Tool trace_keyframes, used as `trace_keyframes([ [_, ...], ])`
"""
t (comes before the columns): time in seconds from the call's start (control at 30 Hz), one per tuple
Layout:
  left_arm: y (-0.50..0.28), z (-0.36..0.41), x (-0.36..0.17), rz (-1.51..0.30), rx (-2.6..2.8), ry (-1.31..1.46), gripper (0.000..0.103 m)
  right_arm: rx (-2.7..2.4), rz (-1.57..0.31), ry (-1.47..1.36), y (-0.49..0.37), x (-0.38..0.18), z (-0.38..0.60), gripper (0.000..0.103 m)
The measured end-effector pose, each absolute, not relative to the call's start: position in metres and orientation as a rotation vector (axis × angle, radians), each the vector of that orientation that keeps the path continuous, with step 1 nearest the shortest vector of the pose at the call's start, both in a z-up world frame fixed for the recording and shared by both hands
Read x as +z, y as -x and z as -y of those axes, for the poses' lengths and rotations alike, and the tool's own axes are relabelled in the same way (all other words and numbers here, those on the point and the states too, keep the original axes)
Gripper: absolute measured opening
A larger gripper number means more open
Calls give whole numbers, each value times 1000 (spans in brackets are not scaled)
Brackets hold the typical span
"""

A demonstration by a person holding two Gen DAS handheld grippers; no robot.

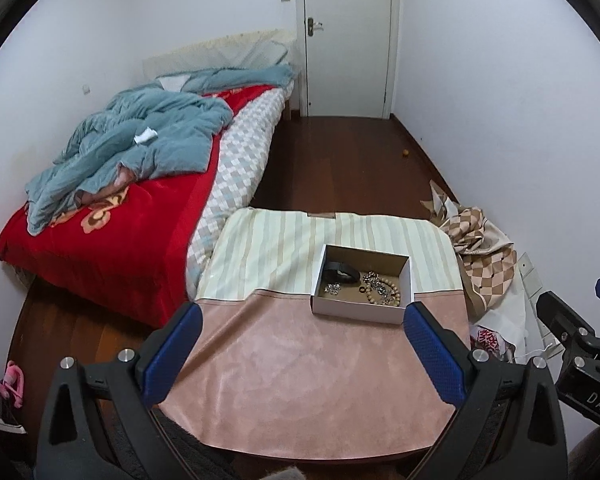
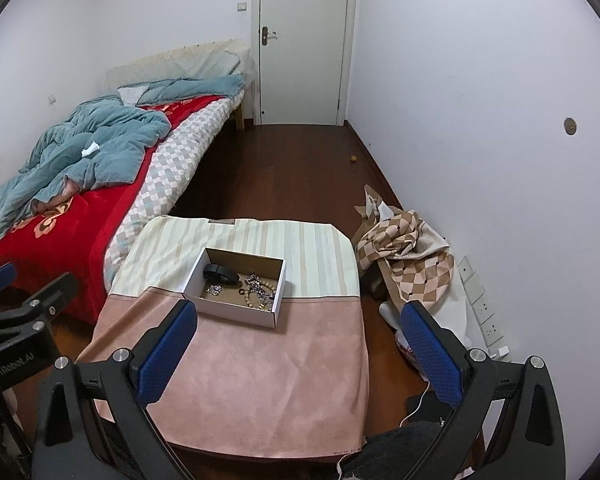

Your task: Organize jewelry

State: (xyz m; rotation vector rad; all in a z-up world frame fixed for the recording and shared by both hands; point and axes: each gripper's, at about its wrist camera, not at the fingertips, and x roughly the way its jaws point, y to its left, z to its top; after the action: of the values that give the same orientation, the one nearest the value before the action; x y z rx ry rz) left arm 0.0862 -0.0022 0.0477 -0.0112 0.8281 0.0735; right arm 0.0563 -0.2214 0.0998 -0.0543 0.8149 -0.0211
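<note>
Bedroom floor and bed frame your covered table (image 1: 300, 360), and on it, at the seam of striped and pink cloth, sits the open cardboard box (image 1: 362, 312) with all the jewelry: a dark band (image 1: 342, 267), silver pieces (image 1: 374, 280), a wooden bead strand (image 1: 384, 298). Nothing lies outside it, so you look finished or not yet begun. Your left gripper (image 1: 302, 322) and right gripper (image 2: 298, 320) hover spread wide, empty. Reach in only if sorting remains.

Both tools (image 1: 302, 334) (image 2: 298, 334) apparently wide open, empty
</note>
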Motion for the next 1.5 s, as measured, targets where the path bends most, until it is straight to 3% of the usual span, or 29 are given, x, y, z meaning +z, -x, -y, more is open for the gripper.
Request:
trace_keyframes([
  [0.77, -201, 16, -23, -1031, 55, -34, 103, -51, -1003, 51, -193, -2, 225, 103],
  [1.5, -199, 15, -33, -1035, 59, -31, 103, -69, -1039, 84, -195, -10, 223, 103],
])
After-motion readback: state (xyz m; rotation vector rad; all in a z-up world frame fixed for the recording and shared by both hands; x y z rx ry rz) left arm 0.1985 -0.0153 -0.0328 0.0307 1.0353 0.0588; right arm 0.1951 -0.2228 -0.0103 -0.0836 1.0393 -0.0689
